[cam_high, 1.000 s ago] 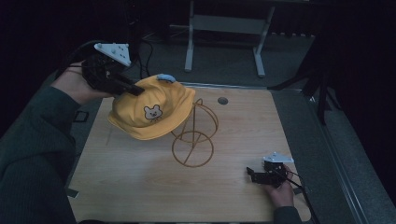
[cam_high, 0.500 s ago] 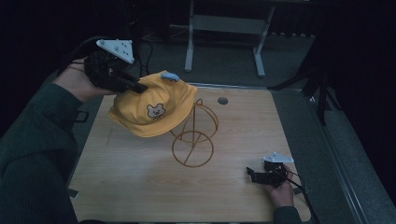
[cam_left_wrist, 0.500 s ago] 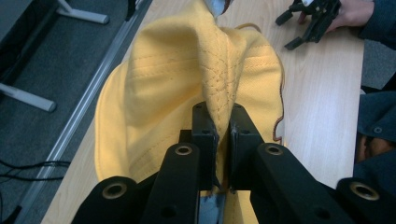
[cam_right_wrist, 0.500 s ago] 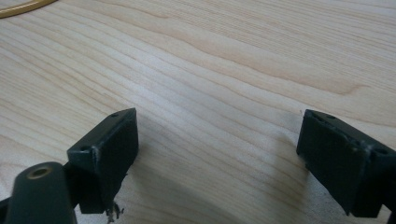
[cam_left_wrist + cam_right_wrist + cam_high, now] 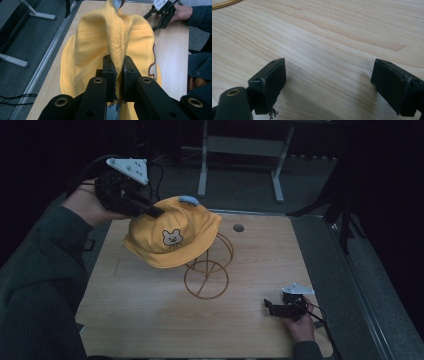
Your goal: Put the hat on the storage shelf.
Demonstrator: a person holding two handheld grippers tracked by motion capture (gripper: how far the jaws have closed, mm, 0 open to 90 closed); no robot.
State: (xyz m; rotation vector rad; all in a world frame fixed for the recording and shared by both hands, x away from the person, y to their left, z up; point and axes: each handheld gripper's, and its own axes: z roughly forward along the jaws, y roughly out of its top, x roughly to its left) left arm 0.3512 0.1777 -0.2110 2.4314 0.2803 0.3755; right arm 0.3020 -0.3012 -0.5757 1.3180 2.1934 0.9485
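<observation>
You are working at a pale wood table [image 5: 140,320] with a small round hole [image 5: 238,227] near its far edge. Beyond it the room is lying in deep shadow — a grey floor, the legs of a metal frame [image 5: 202,170] and a few dark stands. A metal rail [image 5: 365,300] is running along the table's right side.

Your left gripper [image 5: 155,211] is pinching a fold of the yellow hat [image 5: 172,237], jaws clenched tight on the fabric; in the left gripper view the pads [image 5: 110,72] are squeezing a stitched ridge of it. The hat is hanging above the table's middle left, draped over the top of the gold wire stand [image 5: 206,279], whose round base is sitting on the wood. The bear patch [image 5: 171,238] is facing you, and a small blue piece [image 5: 189,199] is showing at the crown.

Your right gripper [image 5: 270,307] is resting near the front right corner, well apart from the hat — jaws spread wide with bare wood between them, grasping nothing.

The hat is covering the stand's upper part, so you cannot tell how it is seated there. Your left forearm is cut off at the frame's edge, and the far room is too dark to make out.
</observation>
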